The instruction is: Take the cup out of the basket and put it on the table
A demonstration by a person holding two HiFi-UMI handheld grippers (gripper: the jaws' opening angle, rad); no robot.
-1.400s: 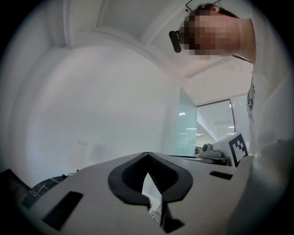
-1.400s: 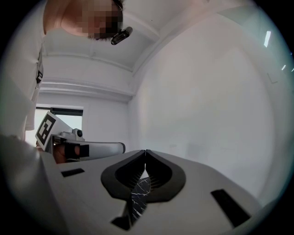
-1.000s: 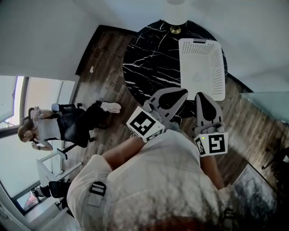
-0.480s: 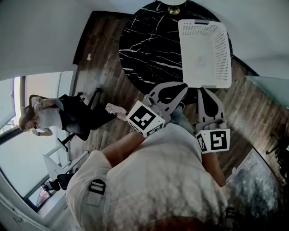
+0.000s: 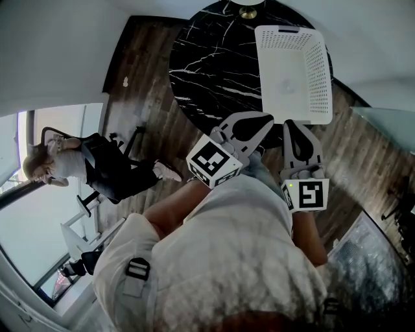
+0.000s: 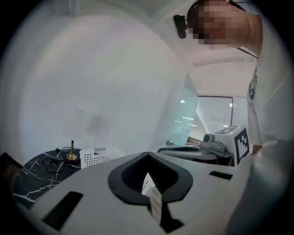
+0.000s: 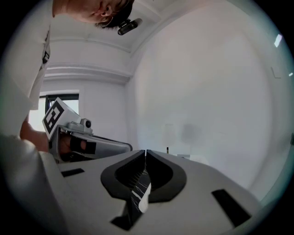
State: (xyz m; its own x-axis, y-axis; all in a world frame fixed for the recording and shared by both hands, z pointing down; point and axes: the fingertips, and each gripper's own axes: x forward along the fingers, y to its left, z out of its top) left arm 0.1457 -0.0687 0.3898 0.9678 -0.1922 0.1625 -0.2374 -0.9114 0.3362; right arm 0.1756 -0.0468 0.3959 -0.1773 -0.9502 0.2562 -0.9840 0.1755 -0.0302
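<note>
Though basket [image 5: 318, 71] sits on table [image 5: 214, 71], cup [image 5: 286, 85] inside perhaps pale blob; left hand-held gripper [image 5: 267, 120], right hand-held gripper [image 5: 292, 126] closed, empty.

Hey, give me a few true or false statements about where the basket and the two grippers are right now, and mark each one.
1. The white basket stands on the black marble table. True.
2. The left gripper grips the basket's rim. False: its jaws are together on nothing, short of the basket.
3. The right gripper has its jaws together. True.
4. The brass stand stands inside the basket. False: it stands on the table, just past the basket's far end.
</note>
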